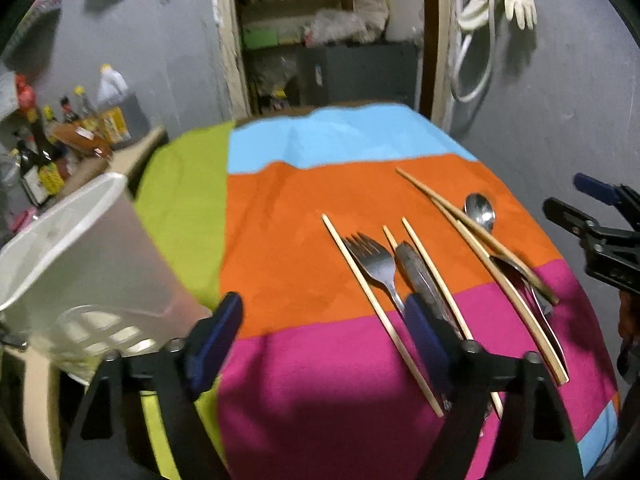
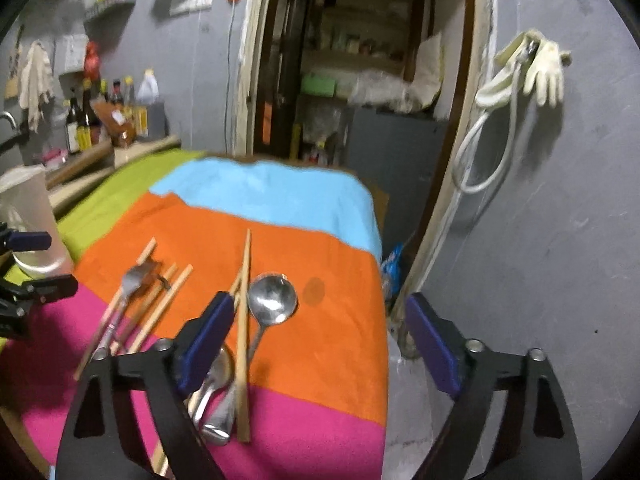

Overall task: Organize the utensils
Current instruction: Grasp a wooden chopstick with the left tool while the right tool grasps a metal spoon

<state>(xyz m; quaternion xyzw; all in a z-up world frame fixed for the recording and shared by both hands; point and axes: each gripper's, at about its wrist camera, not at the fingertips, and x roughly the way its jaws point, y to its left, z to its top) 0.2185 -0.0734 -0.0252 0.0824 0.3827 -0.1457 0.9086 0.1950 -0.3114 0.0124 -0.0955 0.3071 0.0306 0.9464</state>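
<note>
The left gripper stands with its jaws apart and holds nothing. It hovers above the near part of the tabletop, which a striped cloth covers. Its right finger pad sits over the handles of the fork and the knife. The right gripper also stands with jaws apart and empty. Its left pad overlaps a second spoon and the long chopsticks; its right pad hangs beyond the tabletop's right edge.

The utensils lie loose in two groups on the orange and pink bands. The first group holds the fork, the knife and three thin chopsticks. The second group holds the spoon, the long chopsticks and more metal pieces underneath them. A white holder stands at the left edge, well apart from both groups.

Probable faults:
- The pieces cross and overlap. Closing on one piece is likely to catch or drag a neighbour.
- Thin chopsticks lie flat on soft cloth. The pads may slip over them or pinch the cloth.
- The second group lies near the right edge. A sideways push could send pieces off the tabletop.
- The holder looks light and tall. A bump from the left gripper could tip it.

Open room: the green, blue and far orange bands carry nothing. The two grippers work close together, so contact between them is possible.
</note>
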